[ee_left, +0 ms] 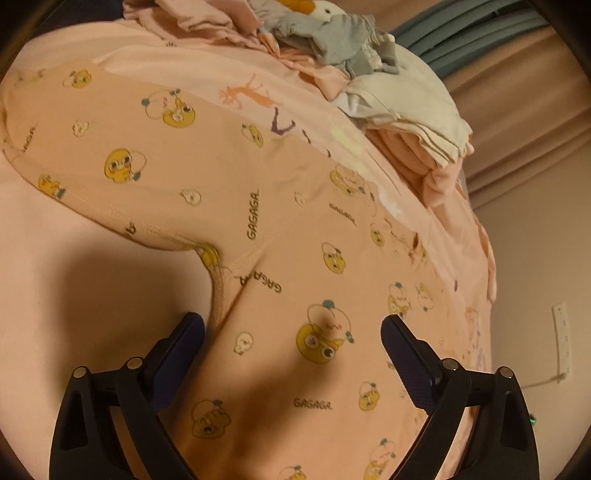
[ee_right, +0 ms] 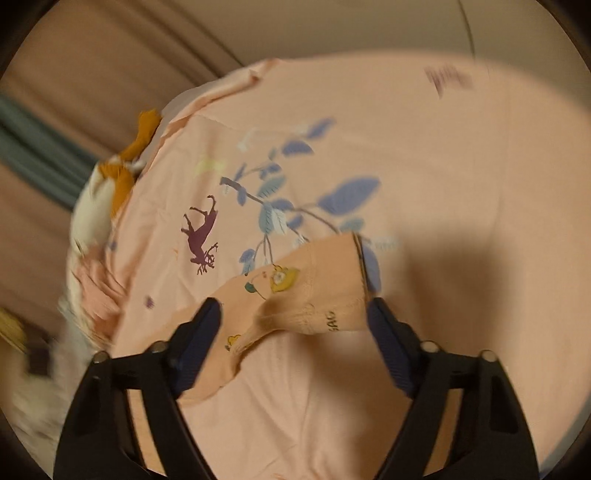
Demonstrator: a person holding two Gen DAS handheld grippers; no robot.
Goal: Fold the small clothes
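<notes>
A small peach garment (ee_left: 258, 229) printed with yellow ducks and "GAGAGA" lies spread on the pink bedsheet (ee_left: 66, 288). My left gripper (ee_left: 291, 328) is open just above its body, beside the underarm seam. In the right wrist view a sleeve or corner of the same garment (ee_right: 295, 295) lies partly rumpled between the fingers of my right gripper (ee_right: 293, 314), which is open. I cannot tell whether the fingers touch the cloth.
A pile of folded pink, white and grey clothes (ee_left: 388, 92) with a plush toy (ee_left: 325, 11) sits at the far side. The sheet (ee_right: 461, 166) has deer and leaf prints. Curtains (ee_left: 524, 110) hang behind, and the bed's edge is at the right.
</notes>
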